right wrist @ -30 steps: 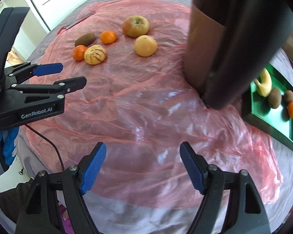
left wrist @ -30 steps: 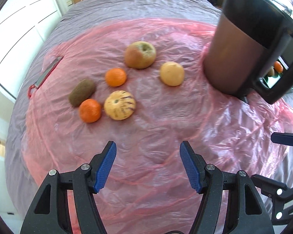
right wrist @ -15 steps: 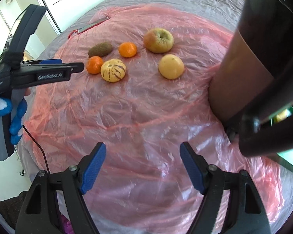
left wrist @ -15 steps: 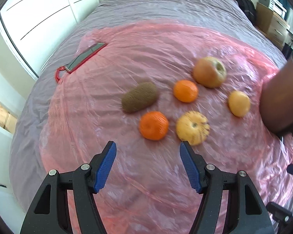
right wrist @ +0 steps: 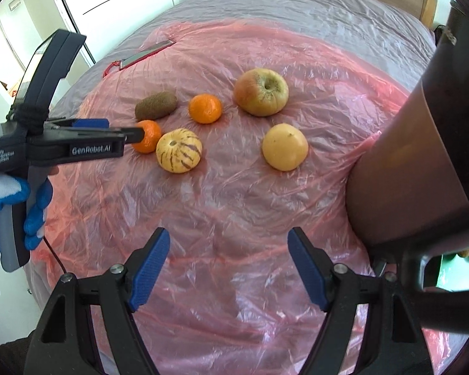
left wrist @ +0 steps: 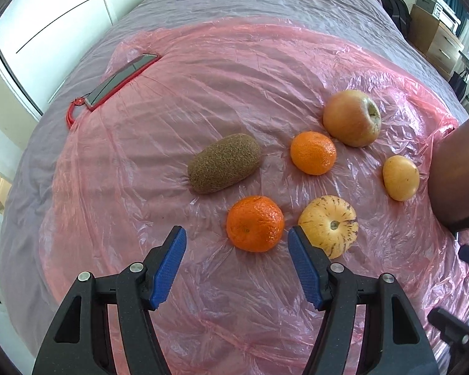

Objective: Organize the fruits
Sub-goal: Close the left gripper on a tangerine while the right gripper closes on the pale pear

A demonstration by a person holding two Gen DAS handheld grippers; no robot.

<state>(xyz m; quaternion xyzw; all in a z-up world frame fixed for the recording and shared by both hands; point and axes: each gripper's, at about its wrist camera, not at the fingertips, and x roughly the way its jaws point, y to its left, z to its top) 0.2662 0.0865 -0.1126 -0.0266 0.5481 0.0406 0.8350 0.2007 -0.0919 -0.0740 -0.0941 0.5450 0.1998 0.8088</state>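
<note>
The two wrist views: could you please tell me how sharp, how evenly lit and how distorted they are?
Left wrist view: sharp on the near mandarin, daylight glints on the pink plastic sheet, and the bed edges bow from the fisheye. Right wrist view: equally sharp, but a dark jug close to the lens shades and blocks the right side, with black vignette corners.

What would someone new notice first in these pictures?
Six fruits cluster on a pink plastic sheet spread over a bed: a kiwi, two mandarins, an apple, a striped melon and a yellow fruit. The open left tongs hang just before the nearer mandarin.
</note>
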